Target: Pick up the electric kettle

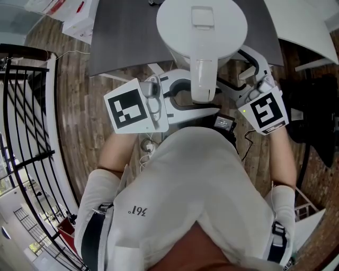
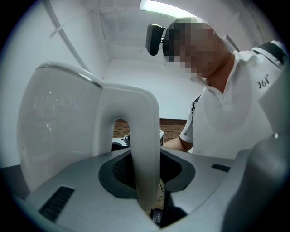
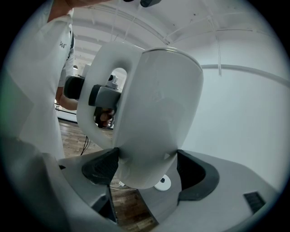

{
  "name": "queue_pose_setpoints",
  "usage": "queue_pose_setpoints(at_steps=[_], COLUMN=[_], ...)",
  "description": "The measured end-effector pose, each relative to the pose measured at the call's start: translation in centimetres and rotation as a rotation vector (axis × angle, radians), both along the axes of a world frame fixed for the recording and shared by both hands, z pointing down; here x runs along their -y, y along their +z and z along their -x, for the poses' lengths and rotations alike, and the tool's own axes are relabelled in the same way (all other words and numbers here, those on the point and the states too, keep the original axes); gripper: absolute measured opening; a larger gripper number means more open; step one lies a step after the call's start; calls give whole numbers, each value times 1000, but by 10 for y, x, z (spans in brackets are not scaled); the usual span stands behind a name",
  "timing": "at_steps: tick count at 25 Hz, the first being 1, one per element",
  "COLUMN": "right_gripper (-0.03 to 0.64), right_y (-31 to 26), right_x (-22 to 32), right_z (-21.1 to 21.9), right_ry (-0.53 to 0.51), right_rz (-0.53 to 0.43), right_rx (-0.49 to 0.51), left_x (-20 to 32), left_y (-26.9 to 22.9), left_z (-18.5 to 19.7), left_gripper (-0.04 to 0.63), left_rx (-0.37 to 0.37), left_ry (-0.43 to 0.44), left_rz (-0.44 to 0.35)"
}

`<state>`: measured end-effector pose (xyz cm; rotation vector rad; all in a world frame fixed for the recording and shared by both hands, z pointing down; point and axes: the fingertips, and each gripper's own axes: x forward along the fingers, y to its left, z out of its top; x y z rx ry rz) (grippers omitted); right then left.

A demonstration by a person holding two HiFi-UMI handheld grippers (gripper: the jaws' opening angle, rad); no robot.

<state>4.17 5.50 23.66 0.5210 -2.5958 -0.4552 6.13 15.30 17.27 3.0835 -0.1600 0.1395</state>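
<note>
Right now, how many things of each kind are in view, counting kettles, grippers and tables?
electric kettle: 1
grippers: 2 (left gripper, right gripper)
grey table: 1
total: 4

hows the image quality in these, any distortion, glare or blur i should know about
Head view: strong fisheye bending of the railing and floor, even lighting, the white kettle bright with low contrast. Left gripper view: round dark vignette, ceiling light glaring at top, a mosaic patch over part of the person, the handle looming large. Right gripper view: same vignette, kettle bulged by the lens.
</note>
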Motion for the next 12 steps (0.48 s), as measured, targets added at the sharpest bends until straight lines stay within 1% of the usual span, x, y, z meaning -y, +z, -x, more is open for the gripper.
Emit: queue_pose_setpoints(at_steps=[6, 7, 9, 10, 12], right_gripper=[400, 415, 484, 497, 495], right_y=[-8, -9, -9, -8, -13], right_x=[-16, -16, -14, -12, -6], right_z=[16, 18, 21, 22, 20], right_ry=[-9, -8, -3, 8, 29], right_rz=[2, 2, 13, 31, 63], right_rx=[11, 1, -22, -16, 38], left_x=[-16, -18, -19, -19, -18], left_y=[-9, -10, -9, -9, -13], left_z=[15, 15, 14, 13, 12], left_gripper=[101, 101, 101, 101, 100], left_rx=[-5, 1, 10, 0, -47], left_ry=[13, 25, 45, 43, 18], left_rz=[9, 15, 8, -12, -50])
